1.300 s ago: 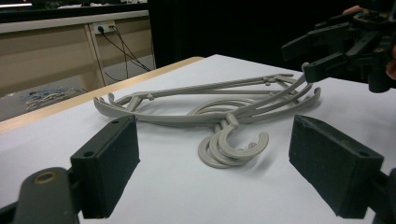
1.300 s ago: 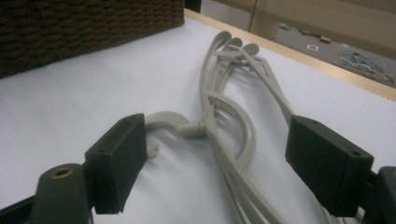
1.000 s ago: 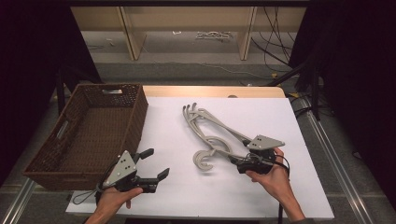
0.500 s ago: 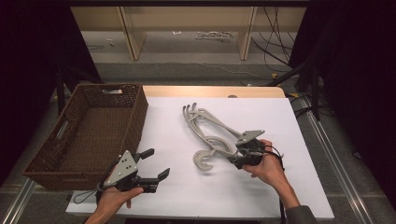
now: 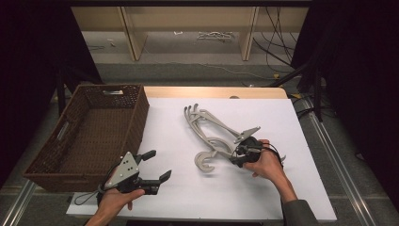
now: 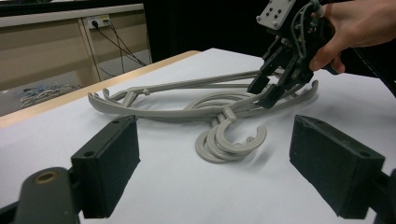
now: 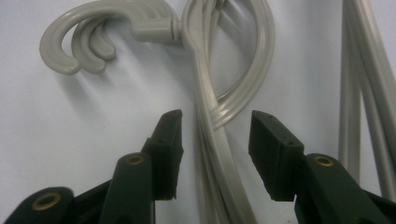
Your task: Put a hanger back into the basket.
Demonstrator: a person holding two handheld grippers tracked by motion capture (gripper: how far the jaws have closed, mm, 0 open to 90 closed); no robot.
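White counter (image 5: 291, 188) carries the stacked grey hangers (image 5: 211, 134) at its middle; the right gripper (image 7: 215, 135), jaws just closing but part open around their arm, should centre before pinching.

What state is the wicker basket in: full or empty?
Empty. The high view shows the basket with its woven floor bare, while the grey hangers lie outside it on the white table.

free: white table (image 5: 263, 197) | obstacle: basket (image 5: 89, 136) left edge
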